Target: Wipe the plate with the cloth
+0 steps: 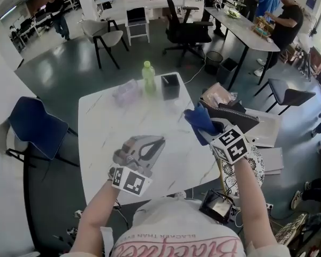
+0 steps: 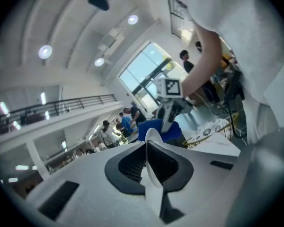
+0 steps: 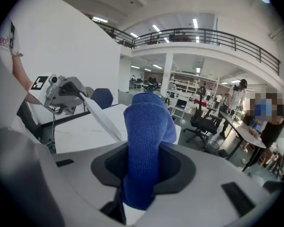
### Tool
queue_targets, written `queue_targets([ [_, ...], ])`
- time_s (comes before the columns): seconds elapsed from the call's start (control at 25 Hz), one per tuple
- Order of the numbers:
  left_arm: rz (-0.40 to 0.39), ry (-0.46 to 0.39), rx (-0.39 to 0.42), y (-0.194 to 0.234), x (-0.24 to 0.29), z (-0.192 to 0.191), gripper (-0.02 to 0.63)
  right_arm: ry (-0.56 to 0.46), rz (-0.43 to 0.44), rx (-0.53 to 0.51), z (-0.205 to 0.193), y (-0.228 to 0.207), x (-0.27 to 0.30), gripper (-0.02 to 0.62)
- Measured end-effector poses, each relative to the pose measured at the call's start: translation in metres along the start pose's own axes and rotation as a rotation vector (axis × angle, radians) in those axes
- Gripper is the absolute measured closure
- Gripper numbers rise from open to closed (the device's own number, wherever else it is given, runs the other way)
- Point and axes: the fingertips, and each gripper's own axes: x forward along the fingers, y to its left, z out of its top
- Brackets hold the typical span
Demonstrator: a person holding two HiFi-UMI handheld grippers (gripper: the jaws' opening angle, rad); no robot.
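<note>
My left gripper [image 1: 150, 143] is shut on a thin white plate [image 2: 154, 167], which stands edge-on between the jaws in the left gripper view. From the right gripper view the plate [image 3: 102, 117] slants down from the left gripper [image 3: 66, 92]. My right gripper [image 1: 206, 126] is shut on a blue cloth [image 1: 199, 118]; a thick fold of the cloth [image 3: 146, 145] sticks up from the jaws. Both grippers hang above the white marble table [image 1: 104, 138] and face each other, the cloth [image 2: 157, 129] a short way from the plate. In the head view the plate is hard to make out against the table.
At the table's far edge stand a green bottle [image 1: 148, 78], a black square holder [image 1: 170, 86] and a clear plastic bag [image 1: 127, 92]. A blue chair [image 1: 36, 126] is on the left, and a dark box with packets [image 1: 231, 110] on the right. People stand at desks behind.
</note>
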Motion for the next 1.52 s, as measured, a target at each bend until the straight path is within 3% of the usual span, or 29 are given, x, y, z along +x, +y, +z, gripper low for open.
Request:
queue_targets([
  [0.12, 0.054, 0.025, -0.247, 0.014, 0.0, -0.014, 0.594, -0.084, -0.011, 0.052, 0.01, 0.01, -0.019, 0.472],
  [0.48, 0.186, 0.0, -0.864, 0.04, -0.001, -0.038, 0.595, -0.273, -0.069, 0.123, 0.044, 0.03, -0.064, 0.472],
  [0.6, 0.202, -0.029, -1.022, 0.045, -0.003, -0.04, 0.595, -0.329, -0.081, 0.195, 0.049, 0.034, -0.074, 0.472],
  [0.92, 0.244, -0.069, -1.138, 0.056, -0.006, -0.032, 0.594, -0.395, -0.106, 0.279, 0.047, 0.039, -0.084, 0.472],
  [1.52, 0.273, -0.101, -1.143, 0.065, -0.009, -0.024, 0.594, -0.42, -0.135, 0.32, 0.044, 0.035, -0.088, 0.474],
])
